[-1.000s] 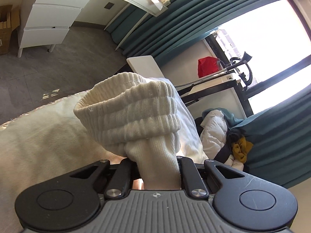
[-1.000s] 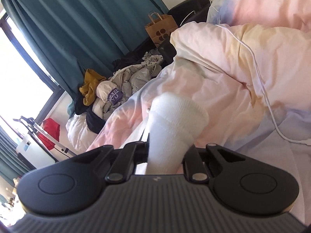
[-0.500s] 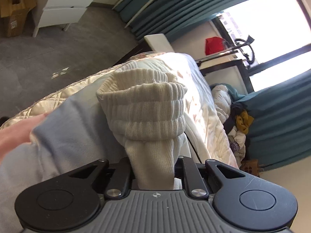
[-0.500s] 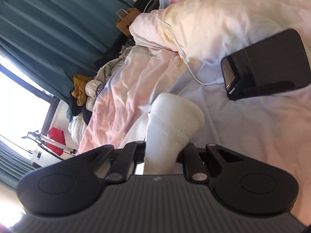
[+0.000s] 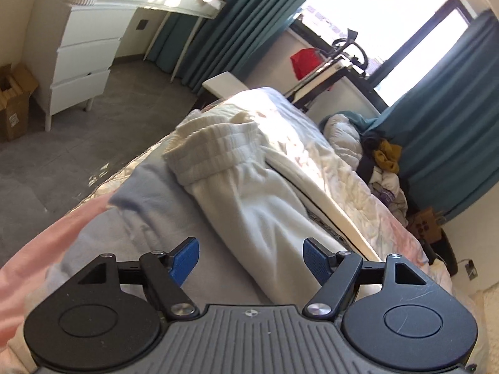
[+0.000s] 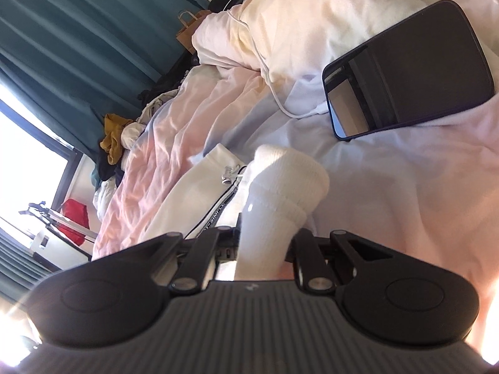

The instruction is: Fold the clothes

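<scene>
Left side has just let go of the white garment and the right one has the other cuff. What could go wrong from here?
1. The right gripper is shut on one ribbed cuff; pulling may drag the white garment out of line, since the left gripper jaws are opening with nothing between them.
2. The phone and its white cable lie close by; a sweep could snag them.

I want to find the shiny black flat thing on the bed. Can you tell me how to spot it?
Look at the big bed with the pink and white duvet. Near the puffy cream pillow, a phone lies flat on the covers with a thin white cable running up to its end. It is the only dark, glossy, hard thing there; everything around it is soft, pale cloth.
</scene>
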A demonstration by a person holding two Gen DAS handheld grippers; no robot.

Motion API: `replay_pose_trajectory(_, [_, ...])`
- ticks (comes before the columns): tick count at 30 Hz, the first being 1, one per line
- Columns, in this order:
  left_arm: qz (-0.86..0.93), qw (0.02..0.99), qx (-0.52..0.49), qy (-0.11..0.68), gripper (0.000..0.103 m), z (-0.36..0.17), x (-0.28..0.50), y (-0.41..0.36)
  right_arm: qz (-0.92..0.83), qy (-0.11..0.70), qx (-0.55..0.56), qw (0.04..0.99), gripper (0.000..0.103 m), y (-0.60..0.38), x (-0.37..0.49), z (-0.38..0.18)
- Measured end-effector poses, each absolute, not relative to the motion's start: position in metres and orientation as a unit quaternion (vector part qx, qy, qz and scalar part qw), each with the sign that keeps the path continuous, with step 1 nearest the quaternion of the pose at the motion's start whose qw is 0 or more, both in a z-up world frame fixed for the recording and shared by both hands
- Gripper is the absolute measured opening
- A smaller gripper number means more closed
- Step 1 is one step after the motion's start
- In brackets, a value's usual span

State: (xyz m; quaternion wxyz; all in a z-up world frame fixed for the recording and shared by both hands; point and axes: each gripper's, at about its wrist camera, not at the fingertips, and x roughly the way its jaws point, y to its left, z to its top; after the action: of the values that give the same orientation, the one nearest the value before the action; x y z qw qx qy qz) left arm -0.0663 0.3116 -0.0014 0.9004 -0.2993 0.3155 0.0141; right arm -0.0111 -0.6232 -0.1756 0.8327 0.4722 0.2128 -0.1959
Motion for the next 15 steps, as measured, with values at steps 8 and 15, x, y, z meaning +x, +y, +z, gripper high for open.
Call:
replay_pose_trajectory(8, [-0.060,0.928,-0.224,0.292,0.077,0.041,-0.020,0.207,-0.188,0.208,0.495,0.823,0.013,-0.627,-0.018,-0.182])
replay_pose_trajectory(15, [-0.105,0.926,-0.182,0.315,0.076,0.017,0.039,0.109,-0.187,0.210,0.487,0.826,0.013,-0.624,-0.016,-0.176])
